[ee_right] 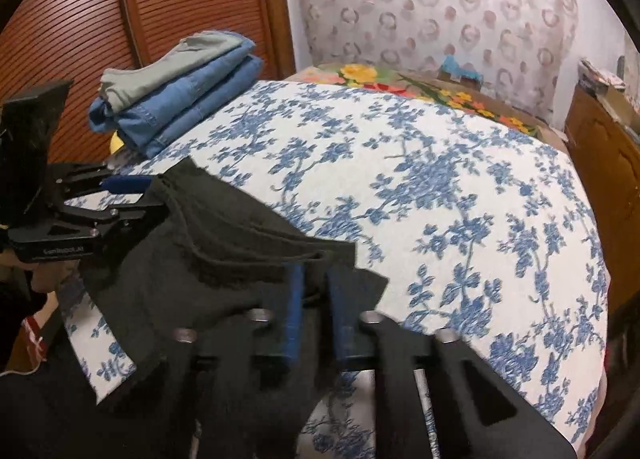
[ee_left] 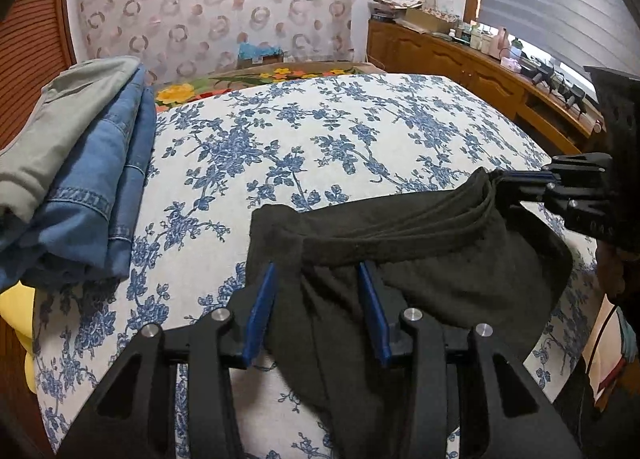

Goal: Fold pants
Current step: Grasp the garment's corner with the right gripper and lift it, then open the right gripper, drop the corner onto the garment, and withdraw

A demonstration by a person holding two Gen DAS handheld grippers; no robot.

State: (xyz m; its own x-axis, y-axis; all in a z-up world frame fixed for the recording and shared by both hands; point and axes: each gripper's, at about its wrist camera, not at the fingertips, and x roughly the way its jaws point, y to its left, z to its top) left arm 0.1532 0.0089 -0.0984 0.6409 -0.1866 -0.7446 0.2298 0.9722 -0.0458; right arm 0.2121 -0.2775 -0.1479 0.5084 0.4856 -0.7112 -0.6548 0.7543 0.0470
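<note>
Black pants (ee_left: 420, 255) hang bunched over the near edge of the bed, held up at the waistband between both grippers. My left gripper (ee_left: 320, 275) has its blue pads wide apart, with pants cloth draped between and over them. My right gripper (ee_right: 316, 279) has its pads close together on the waistband hem (ee_right: 304, 257). In the left wrist view the right gripper (ee_left: 504, 179) pinches the far end of the waistband. In the right wrist view the left gripper (ee_right: 148, 189) stands at the pants (ee_right: 224, 243), one blue pad showing.
A bed with a blue floral sheet (ee_left: 320, 139) fills both views. A stack of folded jeans and a grey garment (ee_left: 80, 163) lies at its far left, also in the right wrist view (ee_right: 176, 87). A wooden dresser (ee_left: 480, 67) runs along the right; slatted doors (ee_right: 80, 19) stand left.
</note>
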